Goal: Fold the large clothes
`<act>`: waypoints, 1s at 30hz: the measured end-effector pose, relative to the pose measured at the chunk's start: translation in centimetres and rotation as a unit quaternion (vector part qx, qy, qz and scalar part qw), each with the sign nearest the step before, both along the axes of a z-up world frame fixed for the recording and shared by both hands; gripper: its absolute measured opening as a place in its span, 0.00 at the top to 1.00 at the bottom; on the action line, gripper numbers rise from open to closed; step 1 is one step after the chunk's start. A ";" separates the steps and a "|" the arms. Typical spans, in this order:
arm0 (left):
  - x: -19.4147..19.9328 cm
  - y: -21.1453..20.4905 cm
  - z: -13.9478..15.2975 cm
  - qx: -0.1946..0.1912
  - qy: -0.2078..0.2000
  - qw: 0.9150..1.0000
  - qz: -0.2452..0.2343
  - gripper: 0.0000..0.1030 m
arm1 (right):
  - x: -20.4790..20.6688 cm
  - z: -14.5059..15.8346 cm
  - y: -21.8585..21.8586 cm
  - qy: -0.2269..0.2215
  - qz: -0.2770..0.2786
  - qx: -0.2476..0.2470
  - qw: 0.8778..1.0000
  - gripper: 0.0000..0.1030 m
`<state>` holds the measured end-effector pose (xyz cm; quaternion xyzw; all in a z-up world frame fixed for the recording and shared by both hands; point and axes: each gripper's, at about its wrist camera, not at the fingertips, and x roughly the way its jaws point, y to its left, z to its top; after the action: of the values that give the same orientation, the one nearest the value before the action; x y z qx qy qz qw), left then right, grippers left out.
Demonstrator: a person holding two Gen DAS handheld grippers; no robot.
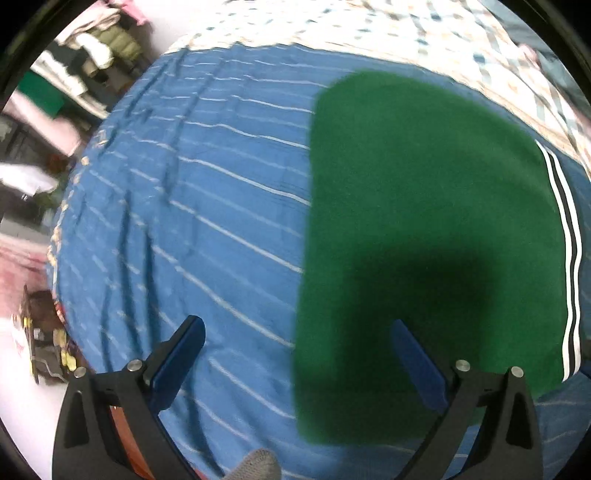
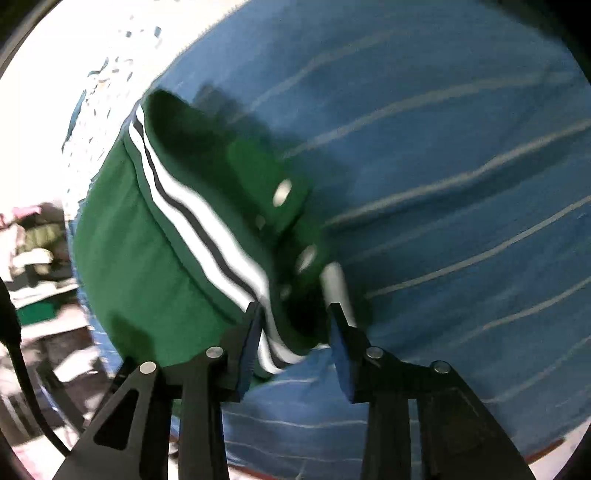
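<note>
A green garment [image 1: 424, 206] lies folded flat on the blue striped bedspread [image 1: 184, 221], with a white-and-black striped band [image 1: 570, 258] down its right edge. My left gripper [image 1: 297, 323] hovers open over the garment's near left edge; one finger is above the bedspread, the other above the green cloth. In the right wrist view the striped band [image 2: 207, 225] and a button placket [image 2: 282, 192] run toward my right gripper [image 2: 295, 306]. Its jaws stand partly apart. The band's end lies between them beside the left pad, and bedspread shows in front of the right pad.
A pale patterned sheet [image 1: 406, 29] covers the bed beyond the blue bedspread [image 2: 461, 147]. Piled clothes and shelves [image 1: 74, 66] stand past the bed's left side, with clutter on the floor [image 1: 44, 343]. A grey-gloved fingertip [image 1: 258, 465] shows at the bottom edge.
</note>
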<state>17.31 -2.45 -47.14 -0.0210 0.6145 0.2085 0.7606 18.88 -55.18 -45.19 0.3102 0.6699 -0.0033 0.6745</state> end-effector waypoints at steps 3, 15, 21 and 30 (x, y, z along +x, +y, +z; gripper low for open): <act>-0.3 1.5 1.3 0.010 -0.009 1.000 0.015 0.00 | 0.6 3.2 -0.3 -0.030 0.030 -0.018 0.999 0.63; 7.3 2.2 -3.8 0.090 0.000 0.996 -0.012 0.00 | 11.5 2.2 15.4 -0.042 0.241 -0.024 0.969 0.63; 7.5 3.3 -3.7 0.069 0.008 0.998 -0.006 0.00 | 15.3 -3.4 18.5 0.043 0.271 -0.046 0.960 0.63; 15.4 2.7 -3.4 0.051 -0.013 0.998 -0.036 0.00 | 21.2 5.8 15.3 -0.064 0.228 -0.071 0.969 0.63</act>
<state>32.75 0.23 -50.55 0.0368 0.5932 0.2116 0.7758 40.06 -39.91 -39.37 0.0996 0.6764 0.1230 0.7194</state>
